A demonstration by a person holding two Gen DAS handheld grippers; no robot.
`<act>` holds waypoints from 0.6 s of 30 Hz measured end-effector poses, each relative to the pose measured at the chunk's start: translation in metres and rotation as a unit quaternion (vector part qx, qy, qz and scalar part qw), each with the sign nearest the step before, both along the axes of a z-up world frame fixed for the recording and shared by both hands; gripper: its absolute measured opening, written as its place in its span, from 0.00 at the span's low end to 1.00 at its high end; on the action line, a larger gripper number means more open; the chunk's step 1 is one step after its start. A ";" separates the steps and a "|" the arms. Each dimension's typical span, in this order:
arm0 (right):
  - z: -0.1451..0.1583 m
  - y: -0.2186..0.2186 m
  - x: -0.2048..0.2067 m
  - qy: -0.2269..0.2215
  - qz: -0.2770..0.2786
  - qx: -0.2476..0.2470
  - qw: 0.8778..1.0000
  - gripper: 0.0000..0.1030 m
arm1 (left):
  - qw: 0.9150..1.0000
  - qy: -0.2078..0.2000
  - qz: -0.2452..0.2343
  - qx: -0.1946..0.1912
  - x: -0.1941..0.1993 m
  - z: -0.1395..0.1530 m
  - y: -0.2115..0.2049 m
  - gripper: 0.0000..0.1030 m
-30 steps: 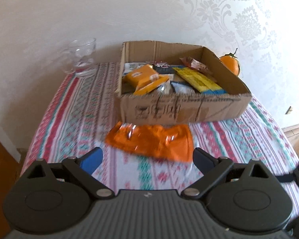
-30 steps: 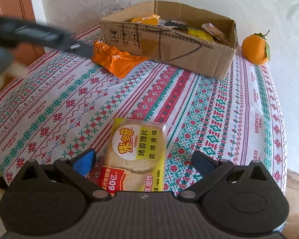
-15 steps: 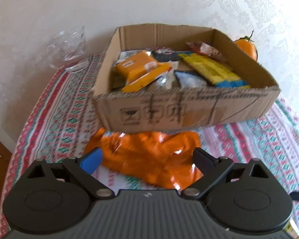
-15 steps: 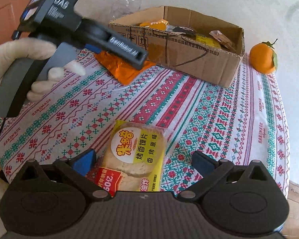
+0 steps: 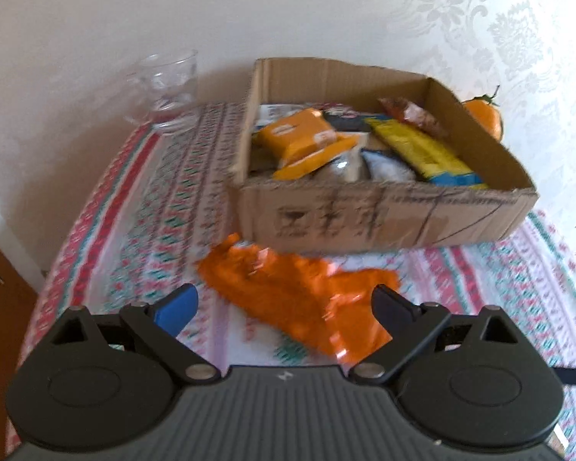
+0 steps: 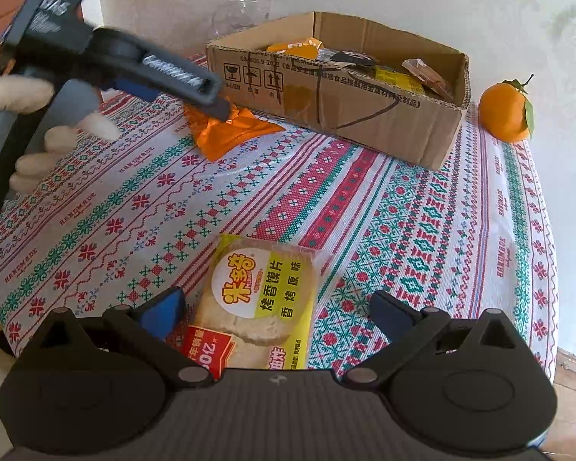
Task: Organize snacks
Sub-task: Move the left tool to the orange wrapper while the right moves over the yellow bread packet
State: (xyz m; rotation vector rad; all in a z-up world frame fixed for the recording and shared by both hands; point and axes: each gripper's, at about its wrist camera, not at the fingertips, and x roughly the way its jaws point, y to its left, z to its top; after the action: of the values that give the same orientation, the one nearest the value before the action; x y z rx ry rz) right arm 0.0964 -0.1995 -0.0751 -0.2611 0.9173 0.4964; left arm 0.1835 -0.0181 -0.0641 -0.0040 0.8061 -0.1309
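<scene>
Left gripper [image 5: 284, 305] gaped wide over crinkled orange foil packet [image 5: 299, 296], gripping nothing. Right gripper [image 6: 276, 307] equally wide, straddling yellow-labelled bread-slice packet [image 6: 261, 299] beside brown cardboard box [image 6: 349, 111].

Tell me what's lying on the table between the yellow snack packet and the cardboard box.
Only bare tablecloth, per the right wrist view; the yellow snack packet and the cardboard box have nothing between them.
</scene>
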 end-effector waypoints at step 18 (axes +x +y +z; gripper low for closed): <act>0.000 0.000 -0.001 0.000 0.003 0.001 1.000 1.00 | 0.999 0.023 0.041 0.024 -0.016 -0.011 0.034 0.96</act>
State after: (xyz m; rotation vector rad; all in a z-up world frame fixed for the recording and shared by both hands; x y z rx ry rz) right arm 0.0953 -0.1999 -0.0747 -0.2616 0.9162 0.5039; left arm 0.1676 0.0162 -0.0754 0.0056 0.8540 -0.0338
